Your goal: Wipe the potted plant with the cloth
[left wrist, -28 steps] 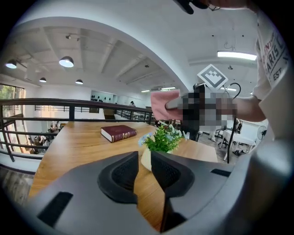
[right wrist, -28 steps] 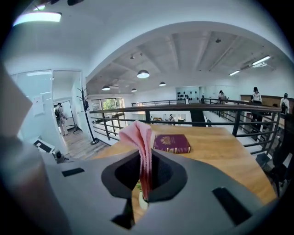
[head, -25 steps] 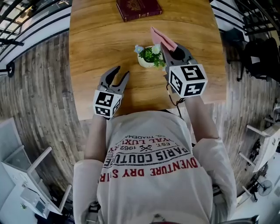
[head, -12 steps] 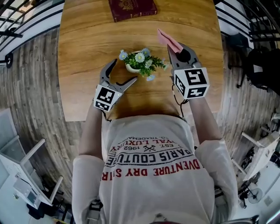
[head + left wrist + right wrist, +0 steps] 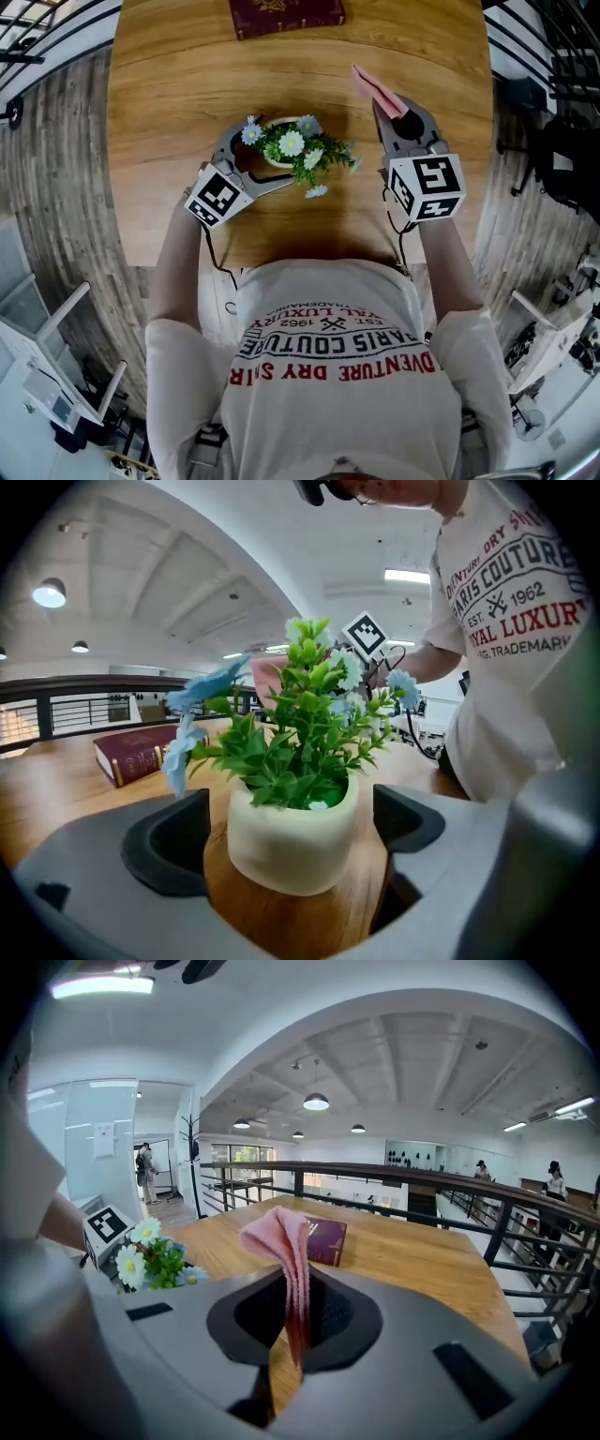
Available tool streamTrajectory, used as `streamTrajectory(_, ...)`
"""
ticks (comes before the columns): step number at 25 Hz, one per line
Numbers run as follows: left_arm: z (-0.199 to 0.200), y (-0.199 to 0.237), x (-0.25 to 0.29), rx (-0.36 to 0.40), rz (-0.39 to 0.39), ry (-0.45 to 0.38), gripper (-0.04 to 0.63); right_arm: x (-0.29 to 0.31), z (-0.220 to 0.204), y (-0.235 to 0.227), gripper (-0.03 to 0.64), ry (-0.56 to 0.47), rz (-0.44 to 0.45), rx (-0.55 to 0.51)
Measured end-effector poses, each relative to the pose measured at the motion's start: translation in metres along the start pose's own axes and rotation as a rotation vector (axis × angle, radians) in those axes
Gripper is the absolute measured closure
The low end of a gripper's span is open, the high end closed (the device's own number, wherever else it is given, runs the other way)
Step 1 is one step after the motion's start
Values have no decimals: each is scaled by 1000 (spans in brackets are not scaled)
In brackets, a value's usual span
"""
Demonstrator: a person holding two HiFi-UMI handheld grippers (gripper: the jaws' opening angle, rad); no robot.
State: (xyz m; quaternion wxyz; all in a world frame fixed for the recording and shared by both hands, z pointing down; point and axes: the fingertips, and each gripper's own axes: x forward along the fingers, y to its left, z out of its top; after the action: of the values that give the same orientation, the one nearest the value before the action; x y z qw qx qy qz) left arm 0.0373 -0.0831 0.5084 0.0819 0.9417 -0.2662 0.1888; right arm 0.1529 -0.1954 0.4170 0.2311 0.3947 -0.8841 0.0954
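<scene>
Left hand-held gripper (image 5: 262, 155), jaws just opened wide, straddles the potted plant (image 5: 292, 150); right hand-held gripper (image 5: 389, 105) pinches the cloth (image 5: 375, 86) at its two o'clock.

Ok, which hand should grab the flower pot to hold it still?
Left. The left gripper has just been opening its jaws, and the pot already stands between them, untouched. The right gripper is shut on the pink cloth, away to the side.
</scene>
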Motion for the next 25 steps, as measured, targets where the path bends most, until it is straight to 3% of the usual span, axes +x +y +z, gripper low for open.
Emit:
streamTrajectory(10,-5,-2,27,107,-167,44,66,17,-30,-12,581,68,1,19)
streamTrajectory(15,-7,-7,32,95,-231,78,66,22,-37,-17,581,85,-7,45)
streamTrajectory(19,-7,-7,34,96,-227,86,67,25,-44,-16,581,98,-14,61)
streamTrajectory(25,-4,-4,39,70,-159,74,66,22,-58,-16,581,134,-31,80)
